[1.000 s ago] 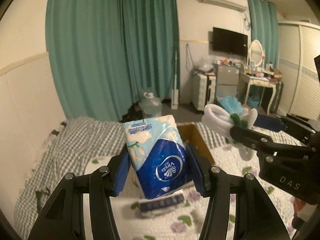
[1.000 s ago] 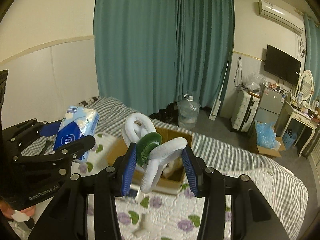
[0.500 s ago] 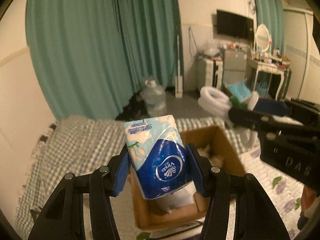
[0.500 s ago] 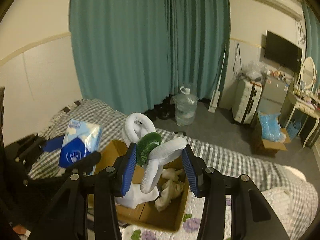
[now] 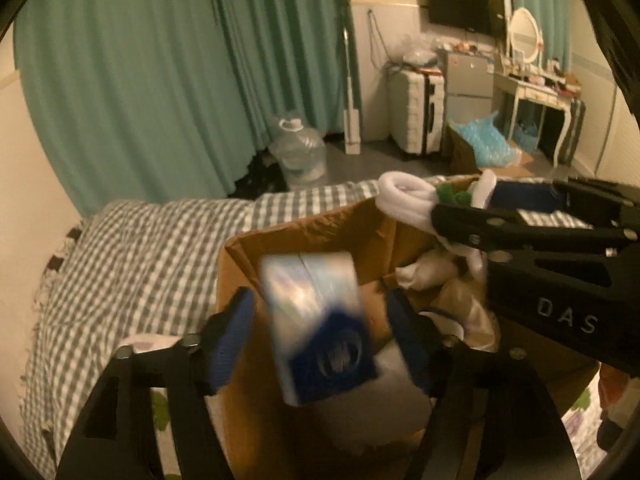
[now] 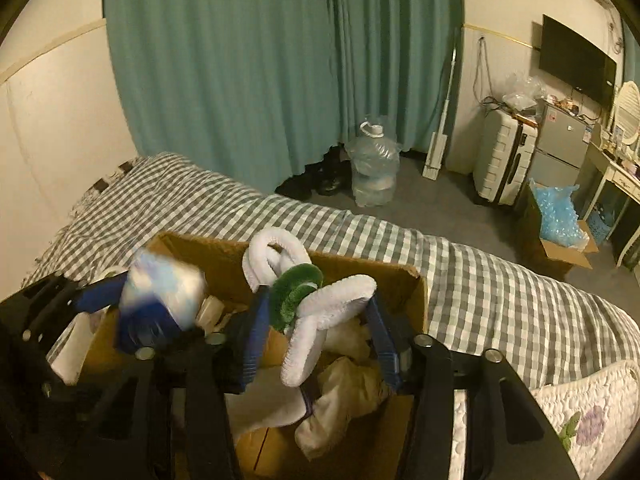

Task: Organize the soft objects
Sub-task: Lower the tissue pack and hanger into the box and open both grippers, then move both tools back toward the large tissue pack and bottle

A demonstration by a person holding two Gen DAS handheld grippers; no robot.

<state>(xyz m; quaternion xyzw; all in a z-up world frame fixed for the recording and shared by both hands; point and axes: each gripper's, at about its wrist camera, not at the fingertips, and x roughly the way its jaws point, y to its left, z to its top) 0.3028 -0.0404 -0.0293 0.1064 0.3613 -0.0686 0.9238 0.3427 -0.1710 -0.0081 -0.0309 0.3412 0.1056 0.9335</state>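
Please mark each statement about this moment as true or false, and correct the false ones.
1. The tissue pack is over the open box. True.
2. The left gripper is shut on the pack. False: its fingers stand apart from the blurred pack.
3. The right gripper holds a white and green toy. True.
4. The box is empty. False: pale soft items lie inside.
5. The box sits on the floor. False: it sits on the bed.
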